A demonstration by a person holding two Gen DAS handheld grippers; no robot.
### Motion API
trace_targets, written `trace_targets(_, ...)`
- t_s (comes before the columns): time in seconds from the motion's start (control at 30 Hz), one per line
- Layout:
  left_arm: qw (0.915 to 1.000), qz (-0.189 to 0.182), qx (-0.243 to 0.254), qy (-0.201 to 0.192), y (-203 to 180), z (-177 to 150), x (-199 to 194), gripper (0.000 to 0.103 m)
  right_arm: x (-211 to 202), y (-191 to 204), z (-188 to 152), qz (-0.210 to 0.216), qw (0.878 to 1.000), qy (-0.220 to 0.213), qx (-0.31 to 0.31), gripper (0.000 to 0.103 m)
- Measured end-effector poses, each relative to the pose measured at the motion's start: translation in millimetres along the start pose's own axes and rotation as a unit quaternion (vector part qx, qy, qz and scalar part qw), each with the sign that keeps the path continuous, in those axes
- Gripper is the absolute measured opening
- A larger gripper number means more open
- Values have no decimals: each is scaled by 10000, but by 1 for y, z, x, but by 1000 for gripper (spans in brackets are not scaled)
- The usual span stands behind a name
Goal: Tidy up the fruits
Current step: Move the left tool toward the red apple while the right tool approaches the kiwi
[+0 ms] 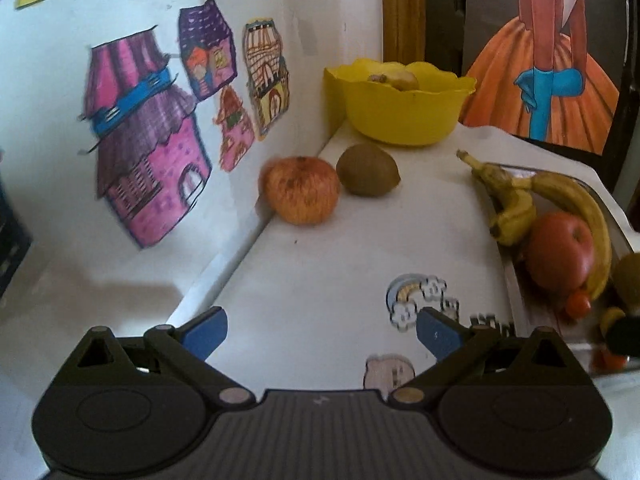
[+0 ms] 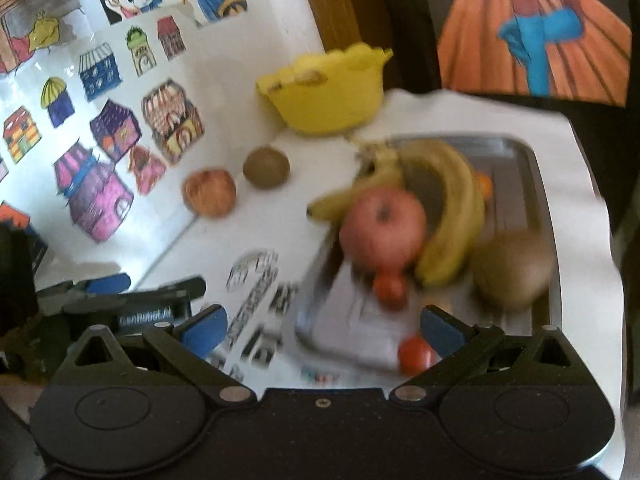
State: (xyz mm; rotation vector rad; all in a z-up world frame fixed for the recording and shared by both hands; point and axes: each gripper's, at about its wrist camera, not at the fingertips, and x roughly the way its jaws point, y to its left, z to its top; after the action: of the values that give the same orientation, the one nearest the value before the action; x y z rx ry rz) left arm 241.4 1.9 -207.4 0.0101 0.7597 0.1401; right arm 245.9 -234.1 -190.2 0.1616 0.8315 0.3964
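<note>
left claw point(image 1: 322, 334) released | right claw point(image 2: 322, 330) released | tray point(image 2: 536, 184) near table edge; bare centre

Apple point(image 1: 302, 190) beside kiwi point(image 1: 367, 175) on table, bananas point(image 2: 448, 208), apple point(image 2: 382, 230), kiwi point(image 2: 514, 270) in tray point(image 2: 536, 184)

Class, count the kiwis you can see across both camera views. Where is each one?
2. One kiwi lies on the white tabletop beside the loose apple, in front of the yellow bowl. The other kiwi sits in the metal tray, right of the bananas. The bowl may hide more.
</note>
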Motion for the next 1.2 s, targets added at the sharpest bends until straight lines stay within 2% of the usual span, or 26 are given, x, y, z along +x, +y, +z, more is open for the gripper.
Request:
trace_targets(0.17,10000,68,1,-13,-5,15,20,103,29,-5,41,53,9989,-276,-364,102)
trace_targets(0.37,10000,85,10,-31,-13,31,43,103,62,-6,79,174,9981,-160,-572,102)
trace_targets(0.57,9999,43,-143,12,-12,39,62,102,87,-1,94,248,9970,59,-734,102)
trace_targets(0.83,10000,-25,32,-38,-14,43,74,102,119,20,112,272,9933,183,-1105,102)
trace_targets(1.03,9999,7,111,-76,-15,45,80,102,150,29,124,309,9864,461,-1549,102)
trace_targets(1.2,9998,23,168,-67,-15,45,85,102,172,33,137,466,9815,563,-1770,96)
